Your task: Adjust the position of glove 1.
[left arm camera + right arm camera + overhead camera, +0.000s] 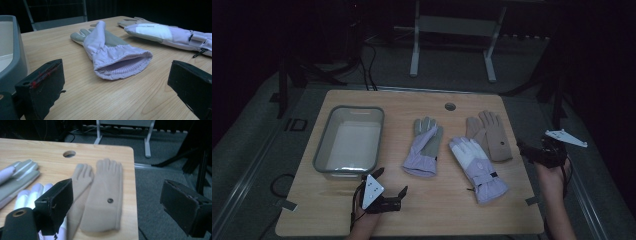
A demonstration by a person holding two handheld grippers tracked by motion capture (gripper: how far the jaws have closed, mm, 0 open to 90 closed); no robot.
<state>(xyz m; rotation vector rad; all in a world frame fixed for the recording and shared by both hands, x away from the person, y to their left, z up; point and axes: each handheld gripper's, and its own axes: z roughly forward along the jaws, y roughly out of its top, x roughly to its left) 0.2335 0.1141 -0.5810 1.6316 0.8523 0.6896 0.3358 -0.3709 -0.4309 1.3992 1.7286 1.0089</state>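
A: Any brand or writing on the gloves?

B: None I can read. The lilac ski glove [424, 148] in front of the left gripper [393, 196] carries no legible label. The tan knit gloves [100, 195] have a small dark round dot on the upper one, too small to make out as a mark.

A: How does the lilac ski glove look?

B: It lies flat on the wooden table [437, 210], just right of the grey plastic tub [350, 141]. The palm is grey, the rest pale lilac, with a gathered band above the cuff. In the left gripper view the ribbed cuff opening [122, 67] gapes towards the camera, and one lilac finger or the thumb is folded over the grey palm.

A: And the grippers?

B: The left gripper rests low at the near edge, jaws spread wide, nothing between them, apart from the glove. The right gripper [532, 150] is held beyond the table's right edge, jaws also spread and empty, near the tan knit gloves.

A: Anything between those?

B: A second lilac glove with a white back [477, 167], strap and dark clip at the wrist, touching the tan pair.
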